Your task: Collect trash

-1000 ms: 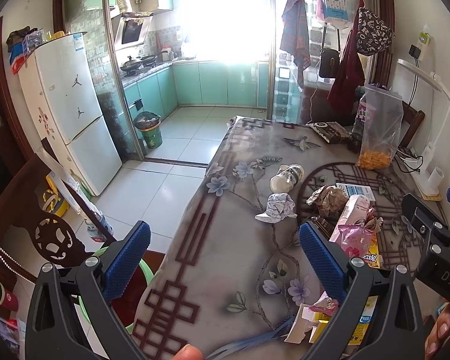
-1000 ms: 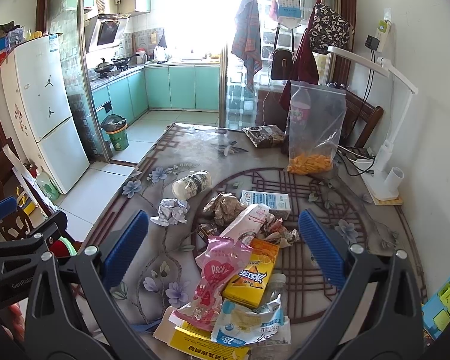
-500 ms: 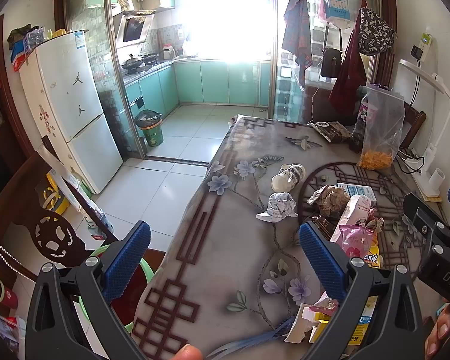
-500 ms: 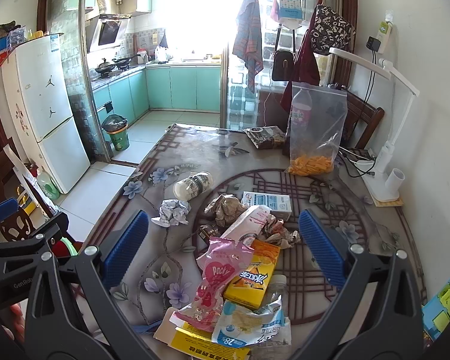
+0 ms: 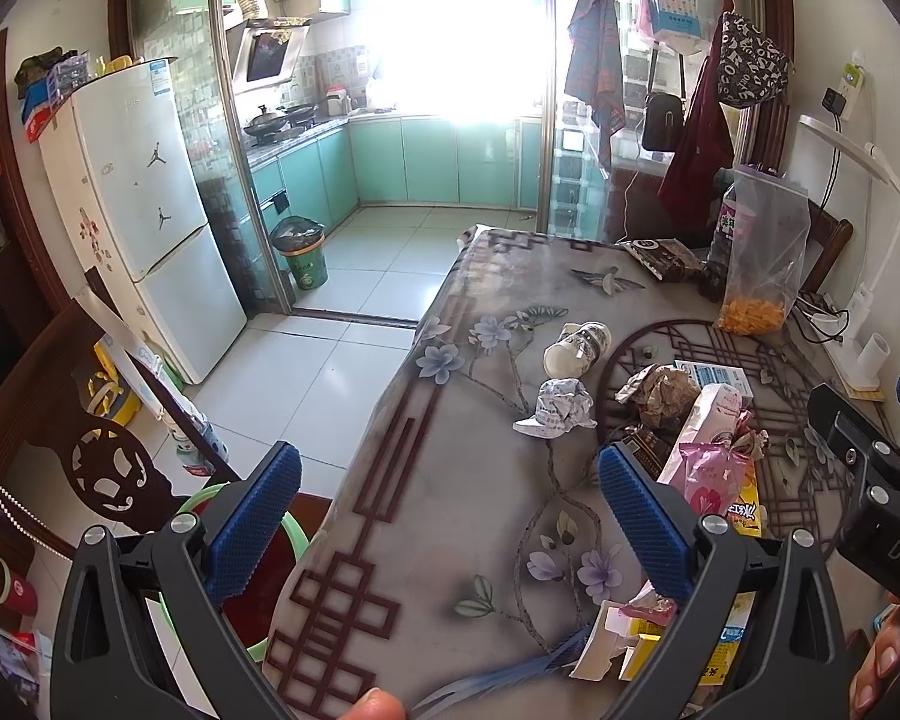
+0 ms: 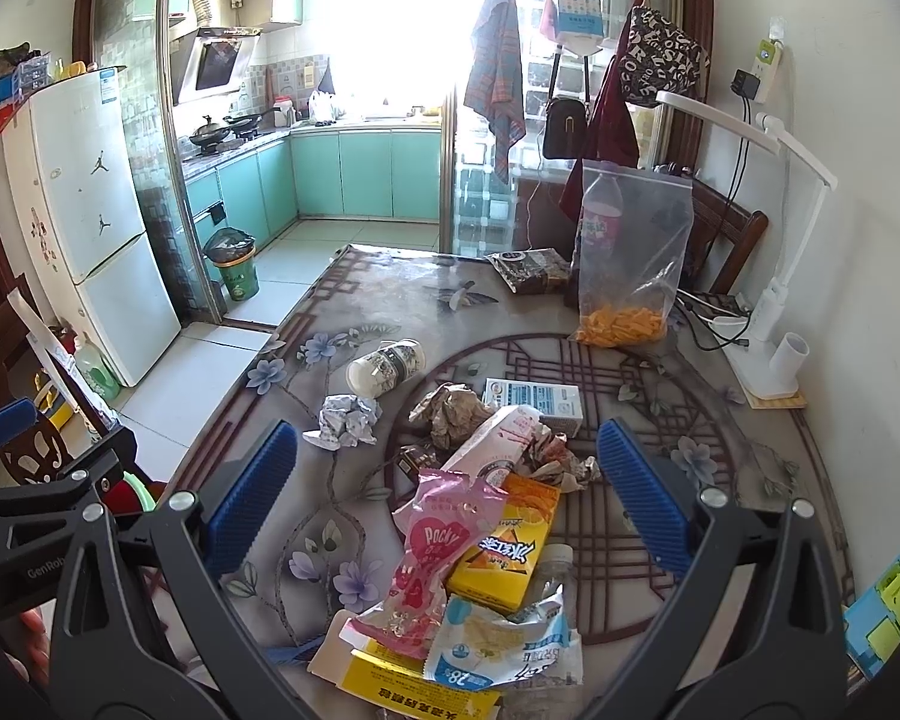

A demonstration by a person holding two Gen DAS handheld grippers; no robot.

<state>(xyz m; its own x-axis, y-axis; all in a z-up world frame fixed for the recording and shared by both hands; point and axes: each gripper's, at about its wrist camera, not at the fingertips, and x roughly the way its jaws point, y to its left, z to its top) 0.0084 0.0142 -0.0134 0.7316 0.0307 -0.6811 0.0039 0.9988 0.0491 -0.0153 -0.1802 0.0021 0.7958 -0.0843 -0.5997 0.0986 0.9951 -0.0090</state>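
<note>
Trash lies heaped on the flowered table (image 6: 660, 372): a pink Pocky wrapper (image 6: 435, 546), a yellow drink carton (image 6: 507, 546), a white-blue wrapper (image 6: 498, 642), crumpled brown paper (image 6: 450, 414), a crumpled white paper ball (image 6: 345, 420) (image 5: 555, 408) and a tipped white bottle (image 6: 384, 366) (image 5: 576, 348). My right gripper (image 6: 444, 504) hangs open above the pile, holding nothing. My left gripper (image 5: 447, 528) is open over the table's left edge, empty, with the pile to its right. A green bin rim (image 5: 201, 501) shows below the left gripper.
A clear bag of orange snacks (image 6: 630, 276), a dark packet (image 6: 531, 270) and a white desk lamp (image 6: 774, 312) stand at the table's far side. A green trash can (image 6: 234, 267) sits by the kitchen door near the fridge (image 6: 90, 222). A wooden chair (image 5: 90, 468) is at left.
Both grippers have edged slightly; the scene is otherwise unchanged and both stay open and empty.
</note>
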